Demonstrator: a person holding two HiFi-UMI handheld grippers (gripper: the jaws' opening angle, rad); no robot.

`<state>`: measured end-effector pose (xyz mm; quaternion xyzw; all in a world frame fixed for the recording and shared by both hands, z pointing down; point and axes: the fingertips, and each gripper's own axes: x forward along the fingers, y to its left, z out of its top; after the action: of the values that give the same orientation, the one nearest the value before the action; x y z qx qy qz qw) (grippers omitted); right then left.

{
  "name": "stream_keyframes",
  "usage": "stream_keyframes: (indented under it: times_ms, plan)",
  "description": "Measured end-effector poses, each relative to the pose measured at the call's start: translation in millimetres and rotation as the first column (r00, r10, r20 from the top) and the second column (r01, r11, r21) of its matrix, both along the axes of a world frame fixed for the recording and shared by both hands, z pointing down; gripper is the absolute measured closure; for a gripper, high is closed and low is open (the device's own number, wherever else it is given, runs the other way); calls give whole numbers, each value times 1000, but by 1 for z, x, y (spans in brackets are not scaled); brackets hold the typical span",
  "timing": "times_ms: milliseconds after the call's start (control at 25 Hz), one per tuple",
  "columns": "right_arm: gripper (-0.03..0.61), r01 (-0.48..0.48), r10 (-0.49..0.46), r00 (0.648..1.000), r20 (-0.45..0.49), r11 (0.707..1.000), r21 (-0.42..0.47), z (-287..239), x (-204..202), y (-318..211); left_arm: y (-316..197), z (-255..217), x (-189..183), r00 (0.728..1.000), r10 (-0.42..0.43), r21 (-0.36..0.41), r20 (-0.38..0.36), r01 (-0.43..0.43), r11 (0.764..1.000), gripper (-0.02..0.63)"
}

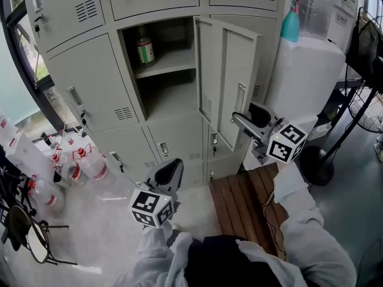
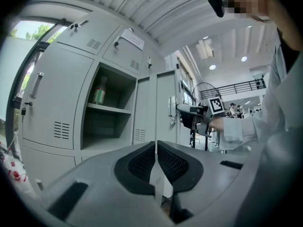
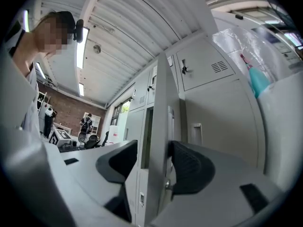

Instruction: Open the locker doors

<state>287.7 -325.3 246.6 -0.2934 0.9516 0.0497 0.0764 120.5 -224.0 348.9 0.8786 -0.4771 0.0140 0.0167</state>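
Note:
The grey lockers [image 1: 90, 85] fill the head view. The middle locker door [image 1: 230, 70] stands open, swung out to the right, baring a compartment with a shelf and a green-labelled bottle [image 1: 143, 49]. My right gripper [image 1: 245, 117] is at that door's free edge by its handle. In the right gripper view the door edge [image 3: 158, 103] stands between the parted jaws of the right gripper [image 3: 154, 150], with a gap at the left pad. My left gripper [image 1: 173, 165] hangs lower, in front of the bottom lockers; its jaws [image 2: 155, 145] meet with nothing held.
Plastic bottles [image 1: 90, 163] stand on the floor at the left, beside a black chair [image 1: 24, 232]. A wooden bench [image 1: 245, 202] lies below the open door. A white appliance [image 1: 311, 70] with a teal spray bottle [image 1: 290, 23] and a fan stand [image 1: 323, 160] are at the right.

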Motion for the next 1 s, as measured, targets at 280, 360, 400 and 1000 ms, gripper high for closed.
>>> stream_keyframes:
  times_ms: [280,360,400,1000]
  plan:
    - [367,-16,16,1000,-1,1000,-4,5,9,2,3,1,6,1000,3,-1,-1,-3,1000,595]
    - [367,-29,29,1000,6,1000,-8,6,12,2,4,0,6,1000,4,1,-2,-4,1000,595]
    - [367,-37,37,999,11,999,-8,5,15,2,4,0,6,1000,4,2,-1,-4,1000,595]
    - [367,-182,177,976,126,983,36,11,33,61,3,11,-5,999,-40,-27,-17,39,999,595]
